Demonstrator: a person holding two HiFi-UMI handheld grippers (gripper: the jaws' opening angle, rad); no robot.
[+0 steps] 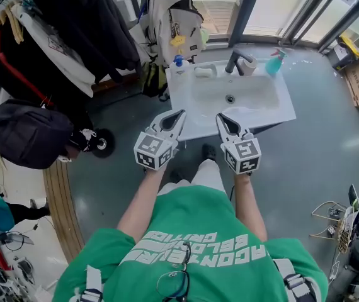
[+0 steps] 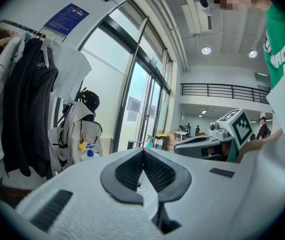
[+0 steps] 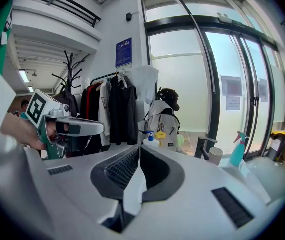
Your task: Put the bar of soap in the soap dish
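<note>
White sink (image 1: 261, 109), soap dish (image 1: 196, 73) on its rim, perhaps holding soap (image 1: 205, 71)

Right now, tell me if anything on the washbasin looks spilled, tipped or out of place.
Nothing stands out. The pump bottle, faucet and spray bottle stand upright along the back edge of the washbasin, and no spill shows in the bowl.
</note>
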